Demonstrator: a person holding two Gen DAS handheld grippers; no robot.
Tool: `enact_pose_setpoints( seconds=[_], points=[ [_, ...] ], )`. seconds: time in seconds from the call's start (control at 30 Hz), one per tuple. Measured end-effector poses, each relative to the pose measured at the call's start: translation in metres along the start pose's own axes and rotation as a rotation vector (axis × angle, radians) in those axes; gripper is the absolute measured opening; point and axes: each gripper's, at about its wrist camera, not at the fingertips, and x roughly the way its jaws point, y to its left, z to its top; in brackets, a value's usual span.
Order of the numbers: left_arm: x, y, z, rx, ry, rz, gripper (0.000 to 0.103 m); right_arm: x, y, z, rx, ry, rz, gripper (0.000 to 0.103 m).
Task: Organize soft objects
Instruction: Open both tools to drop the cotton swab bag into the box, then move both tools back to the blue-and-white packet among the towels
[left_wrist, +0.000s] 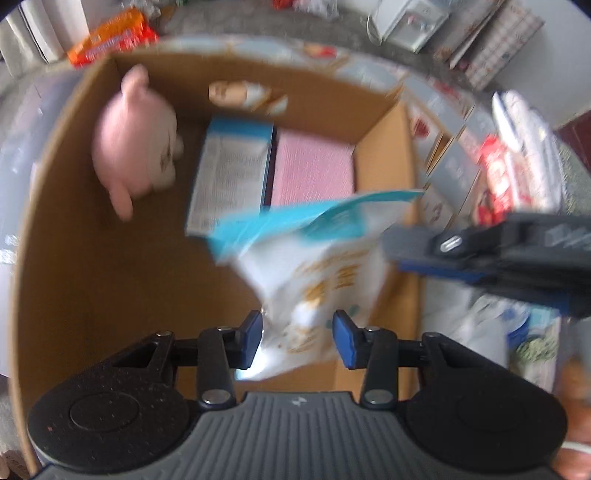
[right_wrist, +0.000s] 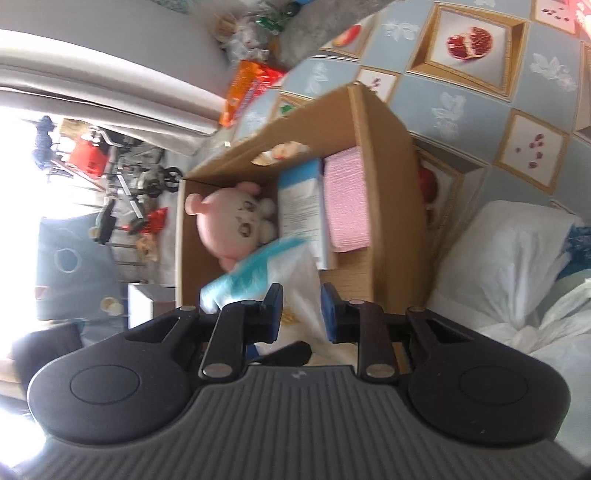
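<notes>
A bag (left_wrist: 314, 280) is gripped by the left tongs (left_wrist: 297, 341) over a box (left_wrist: 110, 258); the right tongs (right_wrist: 301, 314) are nearly closed, grip unclear

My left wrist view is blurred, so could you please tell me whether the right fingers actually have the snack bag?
Observer: Yes, in the right wrist view the right gripper has its fingers pinched on the white and teal snack bag, over the cardboard box.
Operator: Thank you. Which way does the pink plush face?
Observer: The pink plush lies in the box with its face turned up toward the right camera, both eyes showing.
</notes>
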Motion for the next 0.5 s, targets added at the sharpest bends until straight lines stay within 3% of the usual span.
enact_pose_setpoints(
  seconds=[0.17,0.27,0.4,0.5],
  points=[
    [0.05,0.011,-0.004,0.011,0.085,0.04,0.042,-0.007,-0.014,0.006,0.024,-0.052,-0.015,0.025],
    [0.056,0.011,-0.003,0.025,0.091,0.051,0.042,-0.012,-0.023,0.011,0.046,-0.072,-0.026,0.026],
    [0.045,0.015,0.001,-0.01,0.069,0.027,0.073,-0.016,-0.033,0.012,0.068,-0.088,-0.042,0.026],
    [0.047,0.017,0.006,-0.01,0.048,0.069,0.072,-0.016,-0.04,0.011,0.086,-0.095,-0.048,0.026]
  ],
)
